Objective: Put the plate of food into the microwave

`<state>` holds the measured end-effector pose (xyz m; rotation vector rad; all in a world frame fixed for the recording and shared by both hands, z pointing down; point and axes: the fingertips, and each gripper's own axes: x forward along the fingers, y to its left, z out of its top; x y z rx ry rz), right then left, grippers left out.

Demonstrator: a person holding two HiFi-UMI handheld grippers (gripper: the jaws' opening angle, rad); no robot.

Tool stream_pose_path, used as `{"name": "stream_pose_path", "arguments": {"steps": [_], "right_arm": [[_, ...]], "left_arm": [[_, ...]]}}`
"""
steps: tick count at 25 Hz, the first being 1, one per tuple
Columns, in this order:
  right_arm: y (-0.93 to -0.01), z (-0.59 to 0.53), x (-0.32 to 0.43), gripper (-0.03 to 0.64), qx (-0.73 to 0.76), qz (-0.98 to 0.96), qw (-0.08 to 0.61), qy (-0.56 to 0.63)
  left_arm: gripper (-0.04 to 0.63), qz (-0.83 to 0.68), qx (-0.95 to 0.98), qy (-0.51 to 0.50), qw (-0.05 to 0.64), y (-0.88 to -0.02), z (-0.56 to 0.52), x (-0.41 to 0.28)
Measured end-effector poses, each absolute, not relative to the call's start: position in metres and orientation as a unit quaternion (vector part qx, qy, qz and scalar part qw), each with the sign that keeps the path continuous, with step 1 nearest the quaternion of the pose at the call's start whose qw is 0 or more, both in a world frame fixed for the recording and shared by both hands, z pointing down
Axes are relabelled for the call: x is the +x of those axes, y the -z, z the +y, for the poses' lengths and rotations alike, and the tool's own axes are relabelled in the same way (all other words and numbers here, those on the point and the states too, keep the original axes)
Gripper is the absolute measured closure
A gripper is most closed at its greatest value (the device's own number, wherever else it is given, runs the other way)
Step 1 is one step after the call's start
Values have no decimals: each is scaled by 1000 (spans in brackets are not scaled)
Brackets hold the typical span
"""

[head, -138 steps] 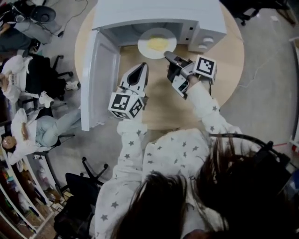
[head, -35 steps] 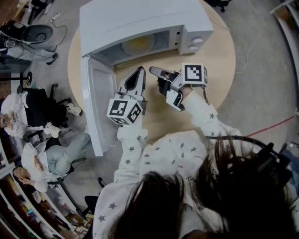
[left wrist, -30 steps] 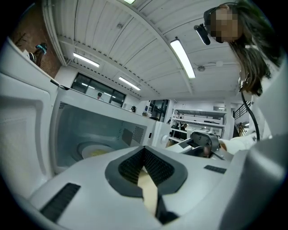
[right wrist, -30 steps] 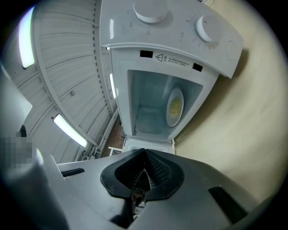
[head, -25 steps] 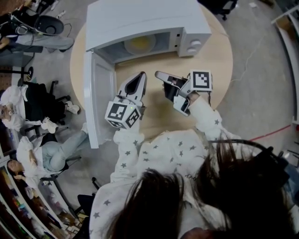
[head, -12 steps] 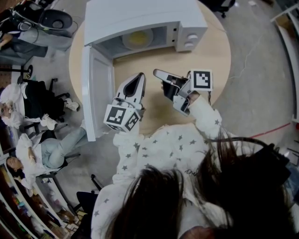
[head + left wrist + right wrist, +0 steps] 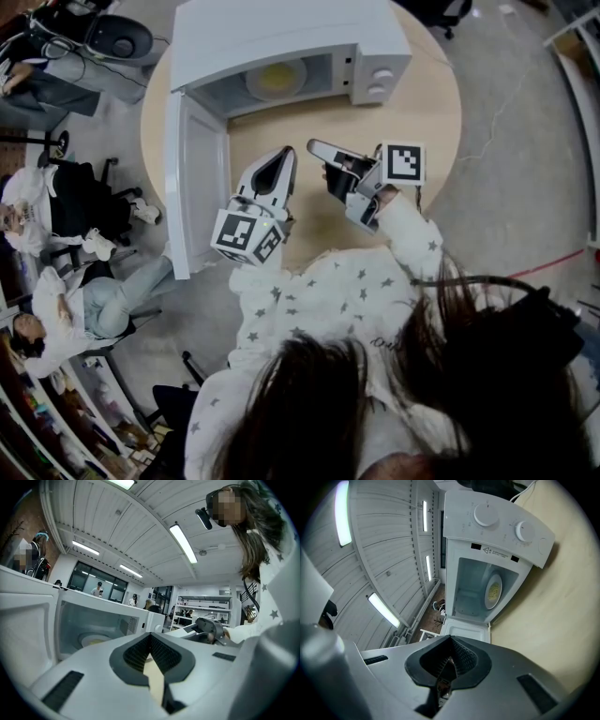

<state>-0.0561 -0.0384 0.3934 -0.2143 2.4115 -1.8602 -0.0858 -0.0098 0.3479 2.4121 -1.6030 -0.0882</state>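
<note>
The plate of food (image 7: pixel 277 80) sits inside the microwave (image 7: pixel 281 33) at my twelve o'clock (door (image 7: pixel 197 192) open at ten). My left gripper (image 7: pixel 284 153) and right gripper (image 7: pixel 315 145) are both pressed together, empty.

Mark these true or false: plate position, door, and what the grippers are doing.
1. The plate sits inside the microwave. True.
2. The door is closed. False: it stands open.
3. The right gripper holds the plate. False: its jaws are shut on nothing, over the table.
4. The left gripper is outside the microwave, jaws shut and empty. True.
</note>
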Motion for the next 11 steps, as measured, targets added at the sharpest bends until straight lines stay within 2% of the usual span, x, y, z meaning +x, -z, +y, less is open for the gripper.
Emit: {"name": "stream_pose_path", "arguments": {"steps": [11], "right_arm": [[-395, -35, -54, 611, -62, 792, 42, 606]], "left_arm": [[594, -550, 826, 26, 123, -349, -9, -80]]}}
